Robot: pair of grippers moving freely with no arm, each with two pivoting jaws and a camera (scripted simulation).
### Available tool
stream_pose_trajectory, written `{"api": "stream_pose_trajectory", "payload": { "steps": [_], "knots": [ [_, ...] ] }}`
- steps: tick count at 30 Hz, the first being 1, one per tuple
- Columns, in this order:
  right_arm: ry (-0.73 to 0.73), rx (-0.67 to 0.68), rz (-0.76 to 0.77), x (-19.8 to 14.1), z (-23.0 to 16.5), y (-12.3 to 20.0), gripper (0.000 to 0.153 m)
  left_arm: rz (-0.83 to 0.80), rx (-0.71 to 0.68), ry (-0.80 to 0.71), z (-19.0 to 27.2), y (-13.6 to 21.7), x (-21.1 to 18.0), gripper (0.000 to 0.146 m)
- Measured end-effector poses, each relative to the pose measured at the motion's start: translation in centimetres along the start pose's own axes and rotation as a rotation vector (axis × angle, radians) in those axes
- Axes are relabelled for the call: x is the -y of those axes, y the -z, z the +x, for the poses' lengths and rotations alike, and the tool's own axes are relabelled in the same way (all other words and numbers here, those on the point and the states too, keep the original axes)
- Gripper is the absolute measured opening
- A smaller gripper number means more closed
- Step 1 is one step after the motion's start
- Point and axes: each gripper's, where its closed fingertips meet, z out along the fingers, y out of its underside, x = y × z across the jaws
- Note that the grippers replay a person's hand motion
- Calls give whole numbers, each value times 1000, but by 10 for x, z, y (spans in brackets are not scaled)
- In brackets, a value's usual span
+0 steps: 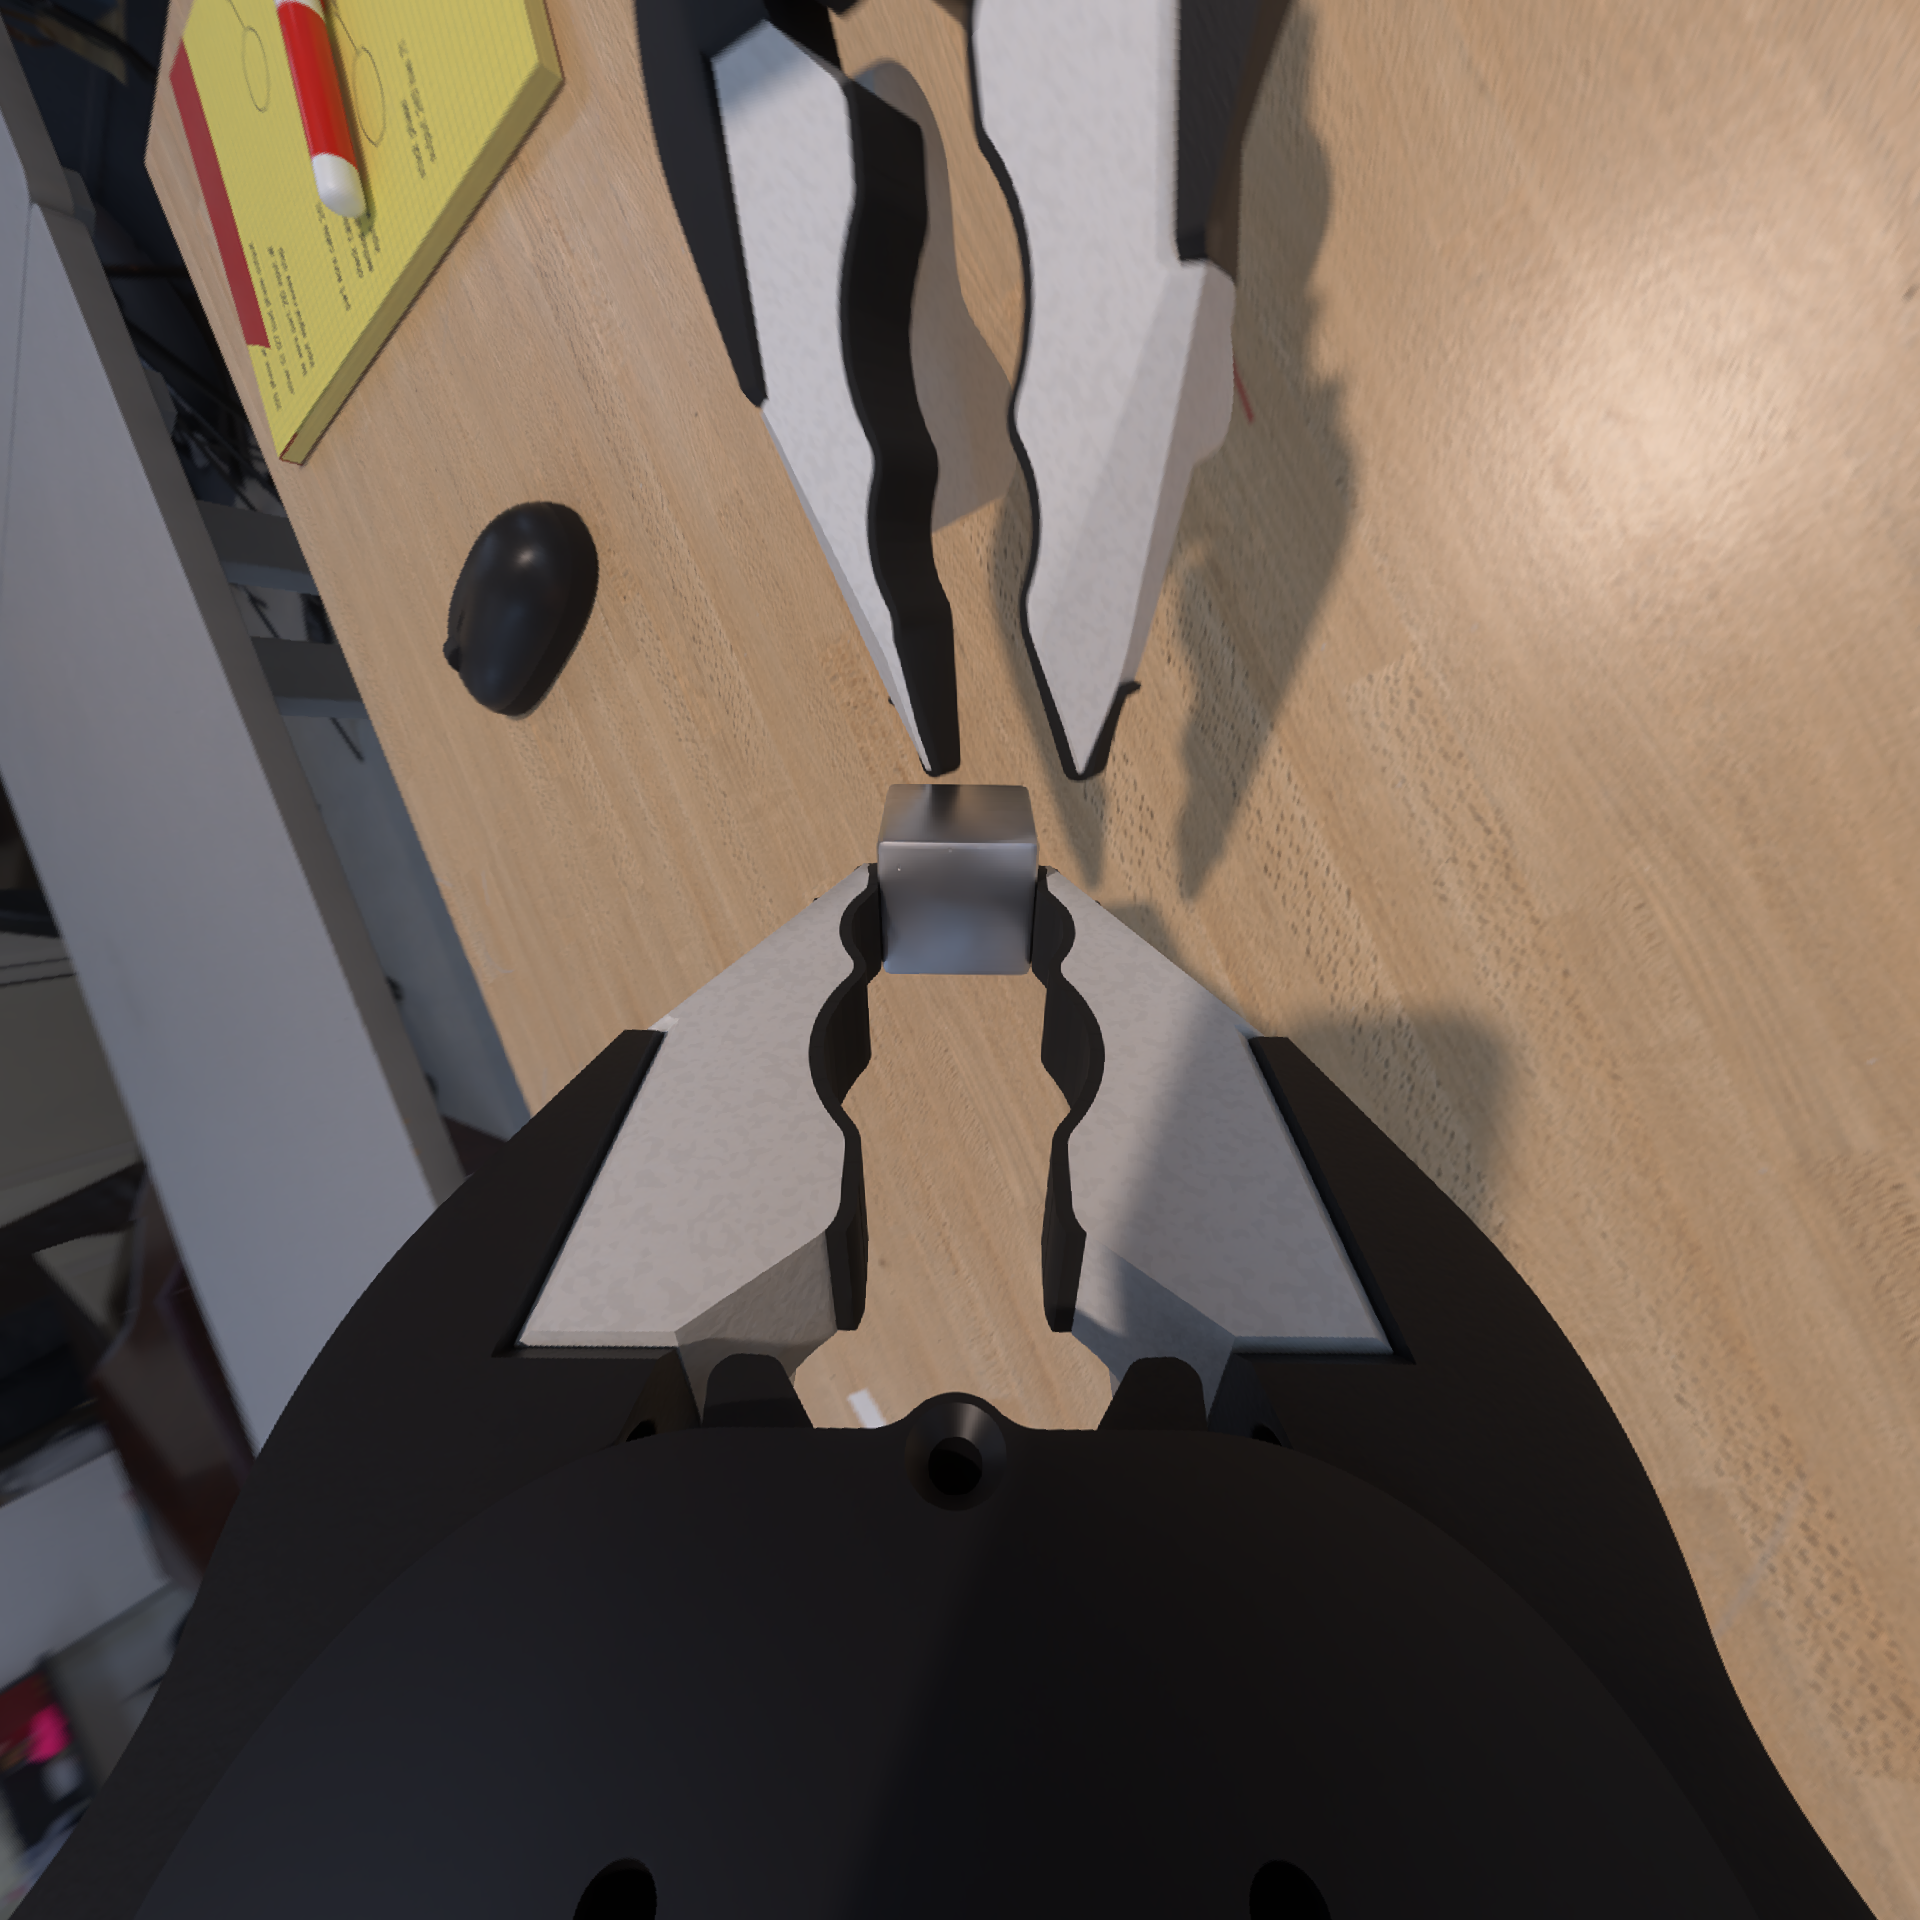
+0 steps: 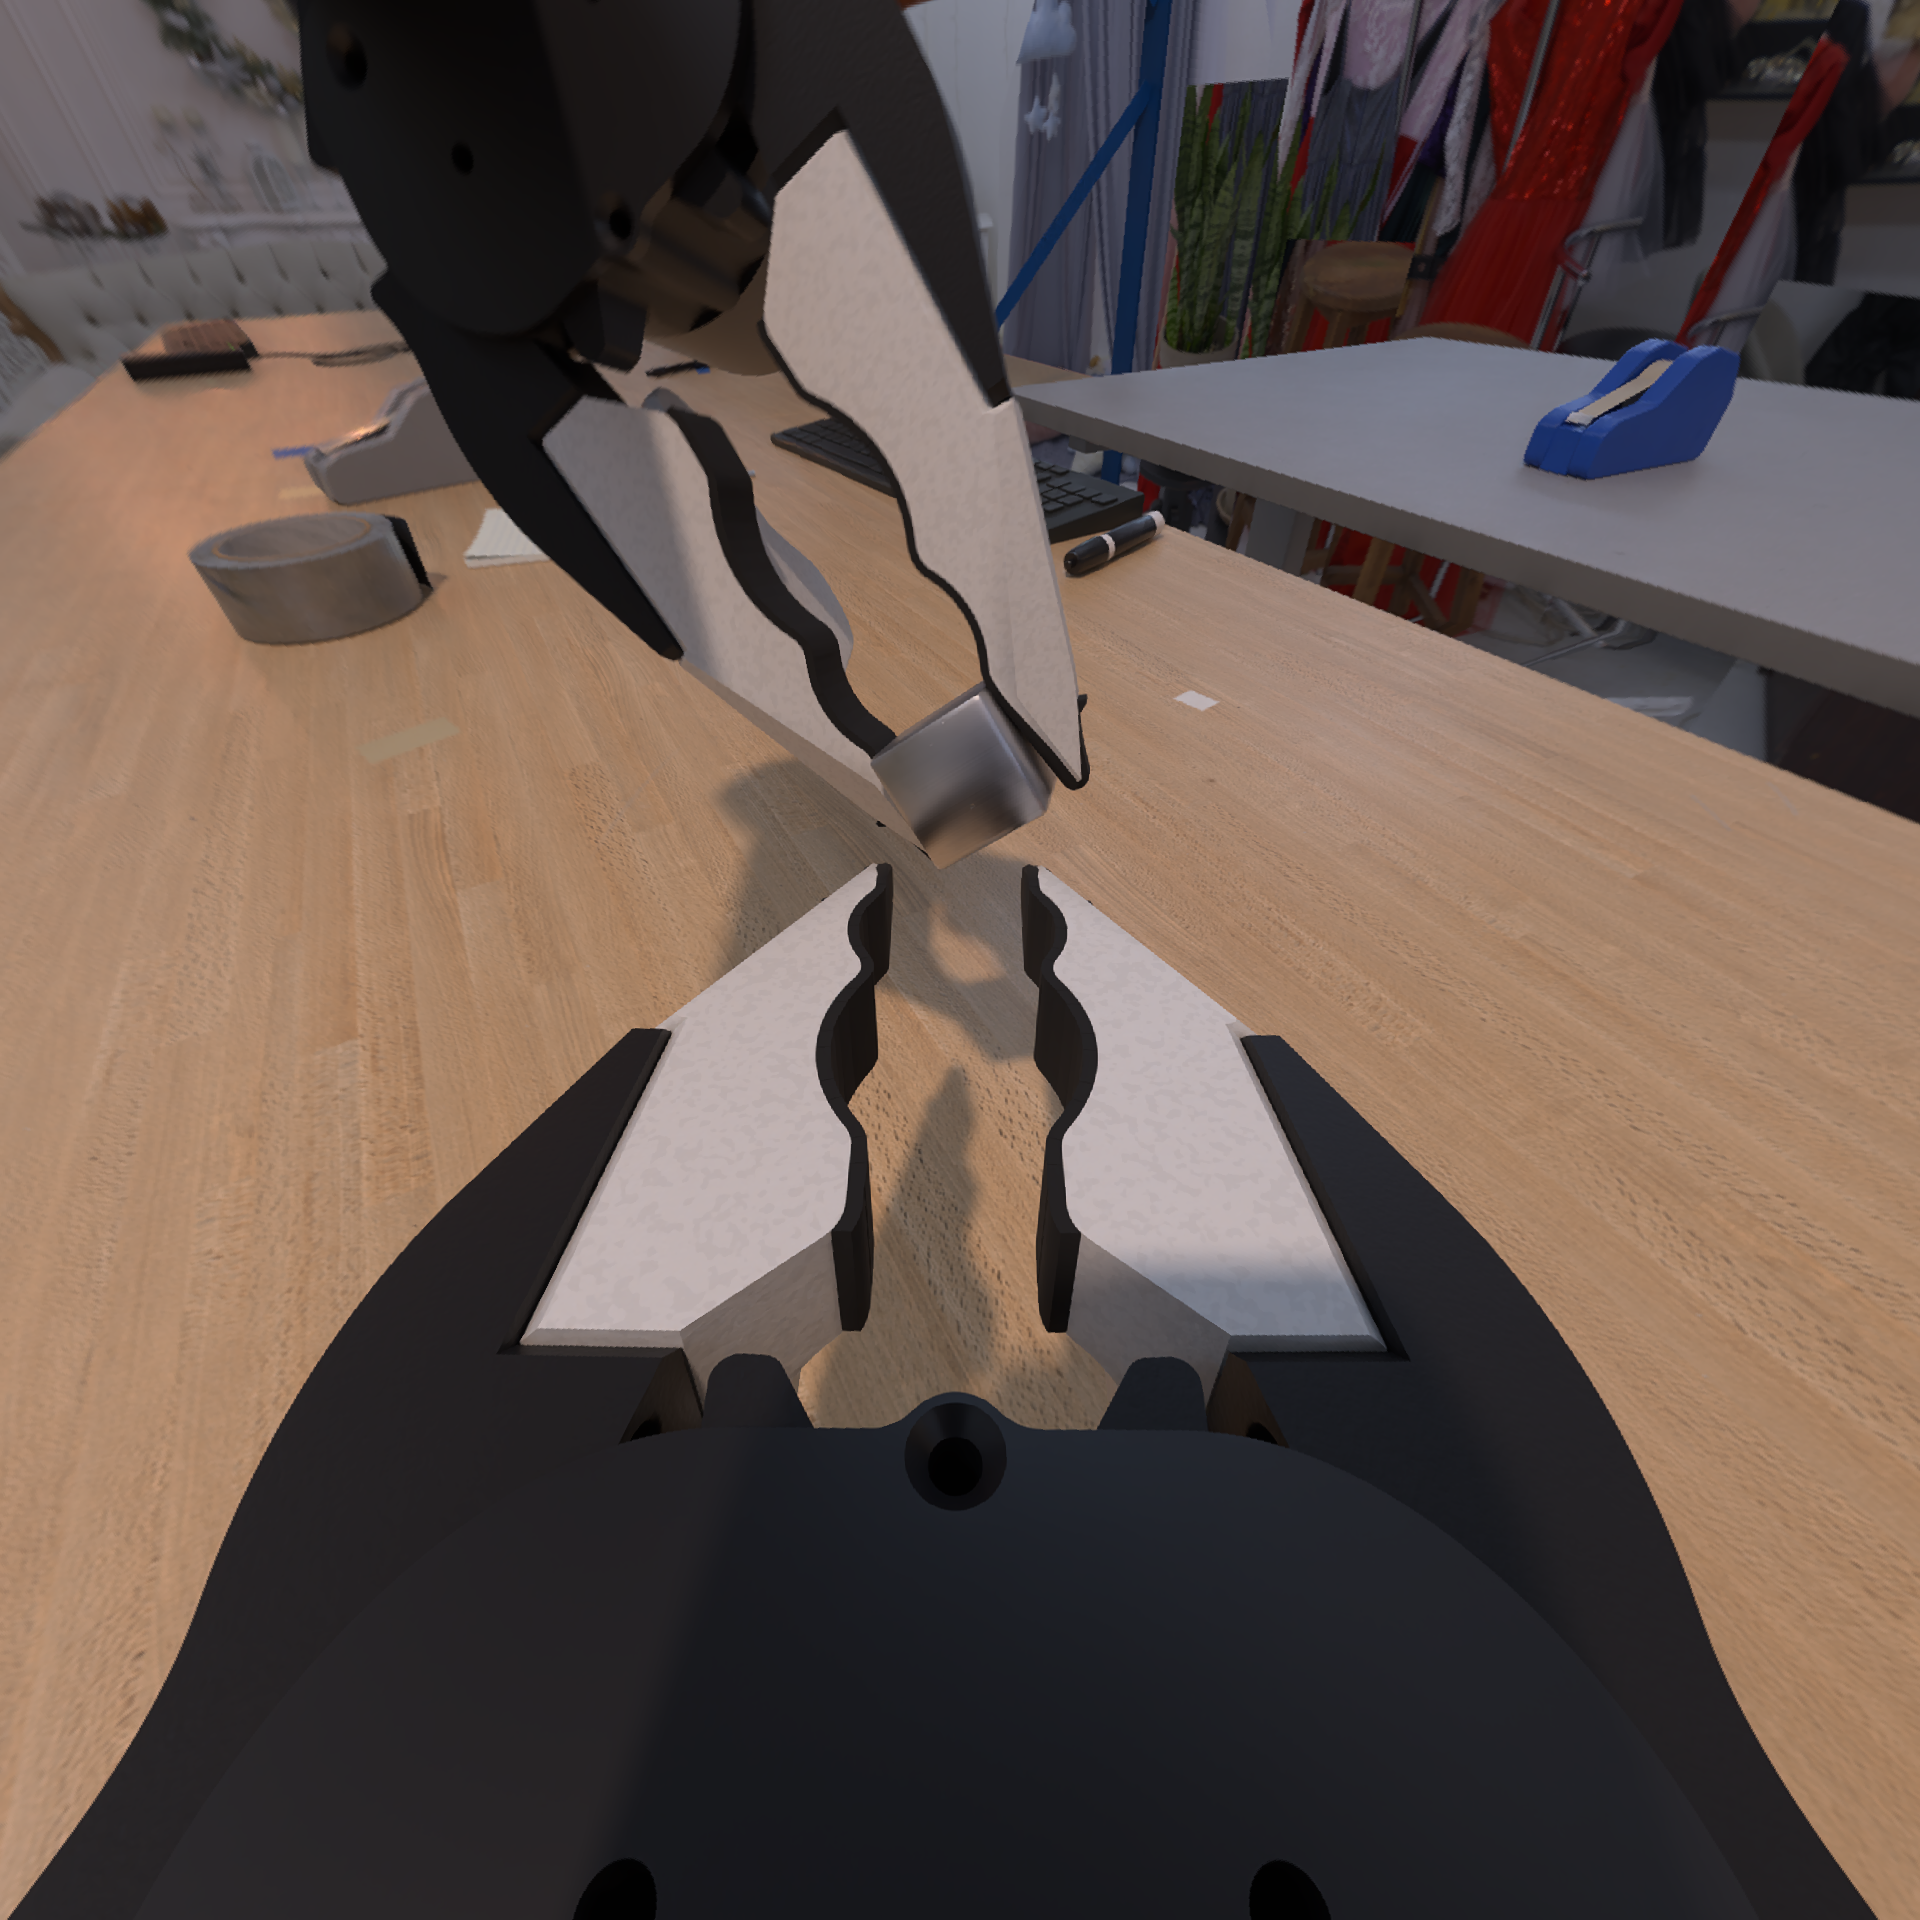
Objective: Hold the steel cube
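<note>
The steel cube (image 1: 956, 894) is small, grey and shiny. My left gripper (image 1: 956, 904) is shut on it at the fingertips and holds it above the wooden table (image 1: 1507, 727). My right gripper (image 1: 1003, 769) comes from the far side, its tips just short of the cube, open and empty. In the right wrist view, the cube (image 2: 961, 784) sits between the left gripper's tips (image 2: 977, 790), and my right gripper (image 2: 956, 883) is open just below and in front of it, not touching.
A yellow pad (image 1: 353, 187) with a red and white marker (image 1: 317, 104) and a black mouse (image 1: 520, 608) lie near the table edge. A tape roll (image 2: 312, 577), a keyboard (image 2: 956, 468), a black marker (image 2: 1117, 540) and a grey tape dispenser (image 2: 384, 447) lie farther off. A blue dispenser (image 2: 1631, 410) stands on a grey table.
</note>
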Motion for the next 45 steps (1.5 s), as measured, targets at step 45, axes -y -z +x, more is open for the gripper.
{"api": "stream_pose_trajectory", "payload": {
  "steps": [45],
  "knots": [
    [201, -214, -25, -1, 17, -4, 5, 101, 65, 247, -10, -10, -2, 28]
  ]
}}
